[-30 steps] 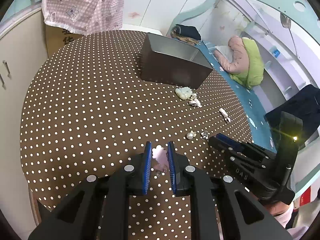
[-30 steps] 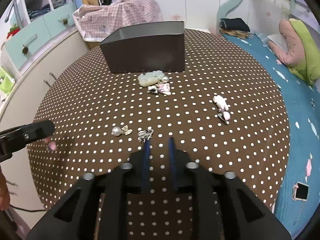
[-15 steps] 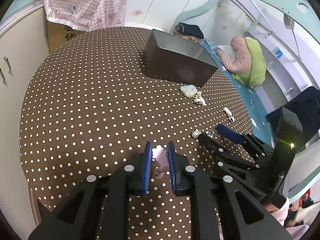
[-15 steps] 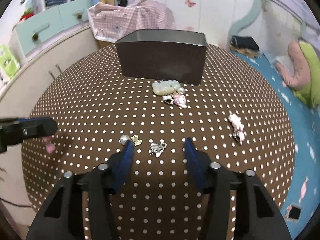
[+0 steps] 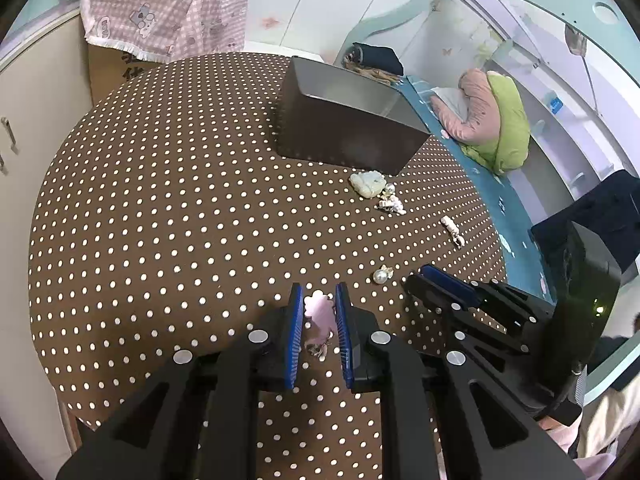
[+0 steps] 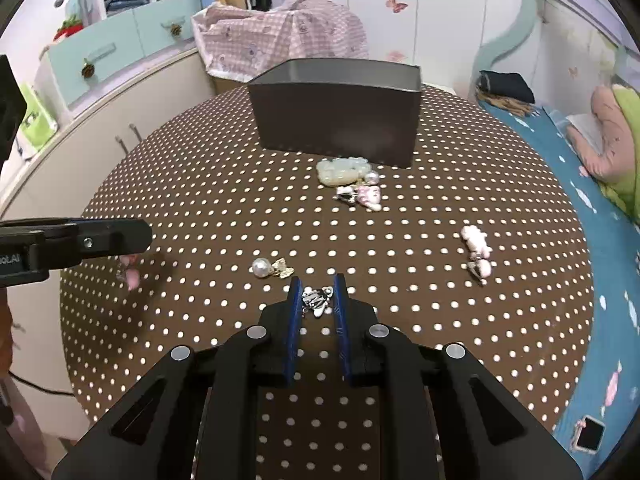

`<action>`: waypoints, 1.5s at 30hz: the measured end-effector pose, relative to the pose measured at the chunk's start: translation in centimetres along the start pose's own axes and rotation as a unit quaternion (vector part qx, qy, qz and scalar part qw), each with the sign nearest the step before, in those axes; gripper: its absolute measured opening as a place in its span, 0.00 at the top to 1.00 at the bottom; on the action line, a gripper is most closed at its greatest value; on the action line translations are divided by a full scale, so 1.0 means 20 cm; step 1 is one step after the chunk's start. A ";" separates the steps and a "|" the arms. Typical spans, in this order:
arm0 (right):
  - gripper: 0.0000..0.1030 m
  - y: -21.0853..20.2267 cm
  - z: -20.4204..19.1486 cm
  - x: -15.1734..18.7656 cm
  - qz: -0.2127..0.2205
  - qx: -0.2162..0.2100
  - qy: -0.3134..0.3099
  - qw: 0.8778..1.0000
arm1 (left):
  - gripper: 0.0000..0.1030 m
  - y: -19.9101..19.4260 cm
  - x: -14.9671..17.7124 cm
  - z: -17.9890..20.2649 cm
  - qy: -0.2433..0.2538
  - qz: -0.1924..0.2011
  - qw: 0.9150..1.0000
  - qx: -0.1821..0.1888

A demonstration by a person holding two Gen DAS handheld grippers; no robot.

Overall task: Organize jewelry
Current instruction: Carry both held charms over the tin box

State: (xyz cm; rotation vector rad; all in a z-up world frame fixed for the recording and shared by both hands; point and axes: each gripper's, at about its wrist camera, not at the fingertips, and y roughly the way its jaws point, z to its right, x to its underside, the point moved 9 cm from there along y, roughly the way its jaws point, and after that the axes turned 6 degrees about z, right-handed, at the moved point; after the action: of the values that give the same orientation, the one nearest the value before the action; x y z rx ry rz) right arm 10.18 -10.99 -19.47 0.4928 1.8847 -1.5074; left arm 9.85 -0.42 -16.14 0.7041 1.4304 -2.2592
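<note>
Grippers low over the dotted tablecloth (image 5: 168, 208), each closed around jewelry.
Left gripper (image 5: 318, 312) pinches a pink charm (image 5: 318, 314); right gripper (image 6: 316, 300) clamps a silver charm (image 6: 317, 300), both well in front of the dark box (image 6: 336, 120).

Table (image 6: 200, 184): brown cloth cover, white-dotted, matt. Box (image 6: 336, 120): dark, smooth, faint sheen; grey metallic-looking inside. Pearl earring (image 6: 261, 268): glossy bead, gilt metal fitting. Silver charm (image 6: 317, 299): bright polished metal. Pale green pendant (image 6: 340, 170): smooth, waxy, stone-like. Gripper bodies matt black plastic; blue ribbed pads.
</note>
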 end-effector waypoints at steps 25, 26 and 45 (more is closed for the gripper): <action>0.84 -0.08 0.17 -0.66 0.086 0.005 0.015 0.996 | 0.86 0.07 -0.57 0.19 0.075 0.065 0.995 -0.027; 0.84 -0.06 0.18 -0.70 0.089 0.005 0.014 0.996 | 0.86 0.07 -0.59 0.19 0.077 0.067 0.994 -0.030; 0.84 0.33 0.23 -0.96 0.054 -0.016 0.009 0.998 | 0.86 0.40 -0.89 0.16 0.078 0.040 0.996 -0.033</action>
State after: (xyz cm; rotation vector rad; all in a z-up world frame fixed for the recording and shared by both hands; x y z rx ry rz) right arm 29.40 -11.53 -11.30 0.5858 1.8633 -1.4053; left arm 27.89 -5.88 -10.17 0.9175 1.5113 -2.1257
